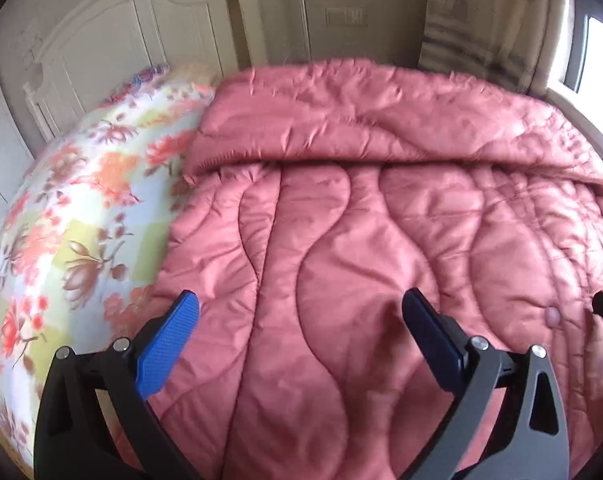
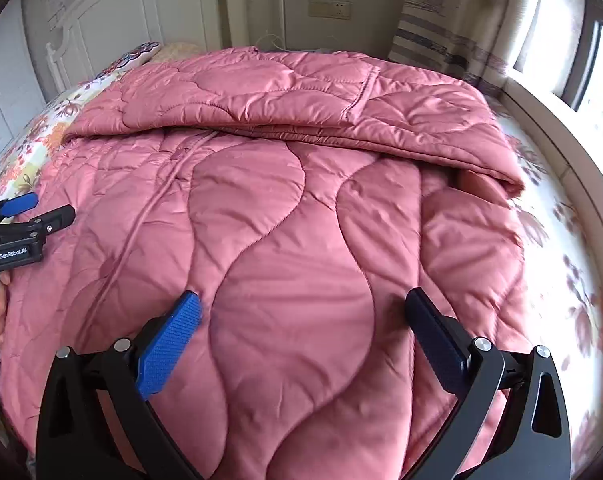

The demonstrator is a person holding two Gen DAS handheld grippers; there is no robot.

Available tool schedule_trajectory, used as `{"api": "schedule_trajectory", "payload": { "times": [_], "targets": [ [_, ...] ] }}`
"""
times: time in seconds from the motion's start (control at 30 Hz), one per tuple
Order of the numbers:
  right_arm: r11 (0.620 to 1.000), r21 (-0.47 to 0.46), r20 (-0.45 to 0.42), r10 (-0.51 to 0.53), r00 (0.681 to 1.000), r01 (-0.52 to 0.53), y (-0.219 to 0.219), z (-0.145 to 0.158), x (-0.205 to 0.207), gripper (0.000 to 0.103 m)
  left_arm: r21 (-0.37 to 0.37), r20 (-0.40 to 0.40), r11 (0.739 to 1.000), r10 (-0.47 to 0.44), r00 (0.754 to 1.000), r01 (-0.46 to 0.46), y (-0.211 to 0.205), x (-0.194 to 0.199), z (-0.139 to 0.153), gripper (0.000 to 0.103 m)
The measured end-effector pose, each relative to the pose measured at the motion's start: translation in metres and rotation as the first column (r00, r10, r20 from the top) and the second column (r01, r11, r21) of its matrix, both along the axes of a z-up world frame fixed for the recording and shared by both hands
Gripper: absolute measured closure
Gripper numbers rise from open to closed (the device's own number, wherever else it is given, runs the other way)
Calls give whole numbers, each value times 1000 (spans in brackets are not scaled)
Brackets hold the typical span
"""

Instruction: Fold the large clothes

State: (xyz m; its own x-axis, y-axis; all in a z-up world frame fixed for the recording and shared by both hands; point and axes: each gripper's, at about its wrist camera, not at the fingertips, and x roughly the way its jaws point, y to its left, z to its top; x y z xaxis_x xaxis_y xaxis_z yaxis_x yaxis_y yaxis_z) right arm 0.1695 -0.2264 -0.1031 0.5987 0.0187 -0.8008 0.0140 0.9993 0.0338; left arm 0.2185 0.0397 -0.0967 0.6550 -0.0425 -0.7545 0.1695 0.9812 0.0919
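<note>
Left wrist view looks over one pink quilted comforter (image 1: 361,240) spread on the floral bedsheet (image 1: 73,216), its far part already turned back toward the near side in a thick band. It looks soft, bulky and a little slick — likely to sag and slide, so the doubled far hem or a corner seems the best hold. Two grippers show: the left gripper (image 1: 301,320) and right gripper (image 2: 303,318) both hover spread wide, holding nothing — one quilt, one sheet.

Both the left gripper (image 1: 299,306) and right gripper (image 2: 301,306) have black arms, silver screws and bumpy blue pads (image 2: 169,344)
</note>
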Motion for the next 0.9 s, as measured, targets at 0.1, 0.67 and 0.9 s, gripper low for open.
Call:
{"api": "schedule_trajectory", "payload": {
  "times": [0.1,0.67,0.9],
  "targets": [
    [998,39,33,51,998,-52,7,6,-13,5,1,5,997,-81,997,81,-13,-18,-6,2],
    [981,-43,7,189,982,-188,32,-8,-67,5,124,34,985,-121,992,116,-18,-81,-12,2],
    [973,-77,7,217,976,-216,25,-13,-87,5,72,30,991,-111,993,109,11,-97,-21,2]
  ]
}}
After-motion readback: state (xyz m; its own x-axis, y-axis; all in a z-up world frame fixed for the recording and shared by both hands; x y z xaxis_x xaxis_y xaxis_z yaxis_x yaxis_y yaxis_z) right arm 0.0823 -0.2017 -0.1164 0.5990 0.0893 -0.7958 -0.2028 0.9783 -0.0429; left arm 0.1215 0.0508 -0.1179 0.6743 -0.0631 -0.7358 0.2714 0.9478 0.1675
